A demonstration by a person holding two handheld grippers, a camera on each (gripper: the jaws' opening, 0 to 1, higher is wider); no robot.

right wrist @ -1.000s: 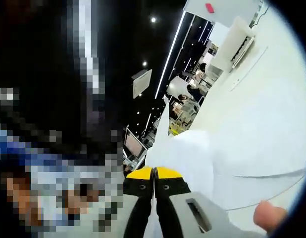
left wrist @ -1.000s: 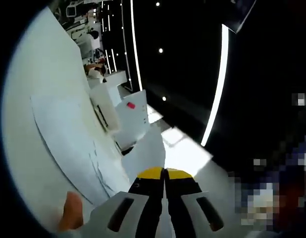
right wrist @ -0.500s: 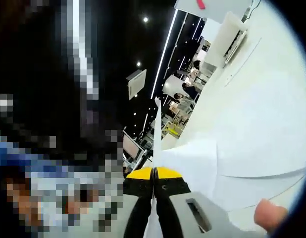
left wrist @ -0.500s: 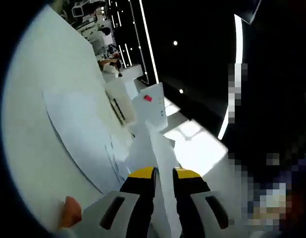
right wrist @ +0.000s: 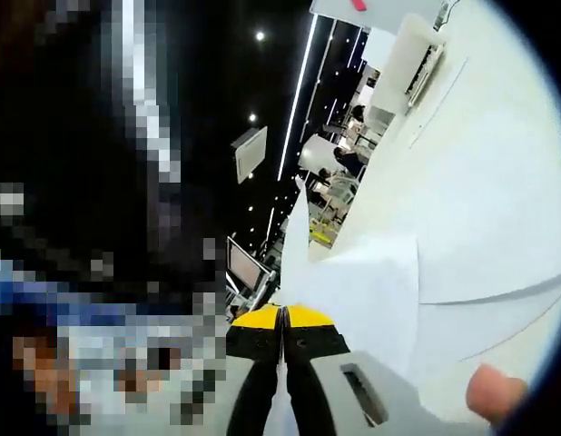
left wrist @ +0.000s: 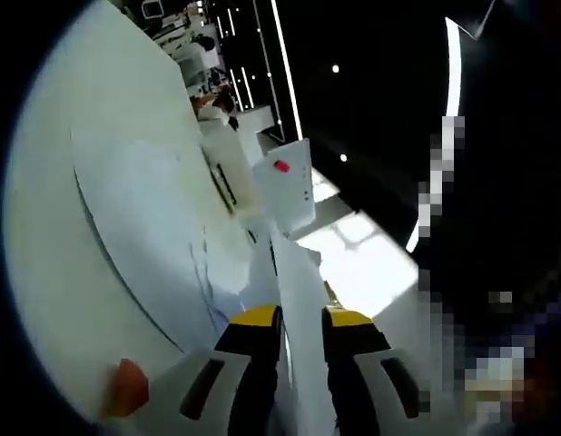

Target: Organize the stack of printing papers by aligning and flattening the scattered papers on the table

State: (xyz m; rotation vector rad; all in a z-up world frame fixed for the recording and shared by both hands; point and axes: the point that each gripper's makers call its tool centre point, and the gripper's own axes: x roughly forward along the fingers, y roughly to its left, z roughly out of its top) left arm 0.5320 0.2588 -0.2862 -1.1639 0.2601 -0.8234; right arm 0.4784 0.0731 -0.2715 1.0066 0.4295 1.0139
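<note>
In the left gripper view, the left gripper [left wrist: 300, 318] stood with its yellow-tipped jaws slightly spread, and a lifted sheet of white paper [left wrist: 294, 272] ran edge-on through the gap between them; whether the jaws touched it could not be told. To the left lay the scattered papers [left wrist: 140, 218] on the white table [left wrist: 44, 227], overlapping, their edges out of line. Beyond them, farther off, stood a white device [left wrist: 228, 177] and just beside it a white box with a red mark [left wrist: 288, 186]. A fingertip [left wrist: 126, 389] showed at the near left. Bright light strips [left wrist: 285, 68] hung against the dark ceiling.

In the right gripper view, the right gripper [right wrist: 283, 316] had its jaws pressed together on the near edge of a white sheet [right wrist: 371, 291], which rose curved from the table [right wrist: 498, 182]. More sheets [right wrist: 498, 309] lay flat to the right. The white device [right wrist: 415, 64] stood far off. A fingertip [right wrist: 492, 392] showed at the near right.
</note>
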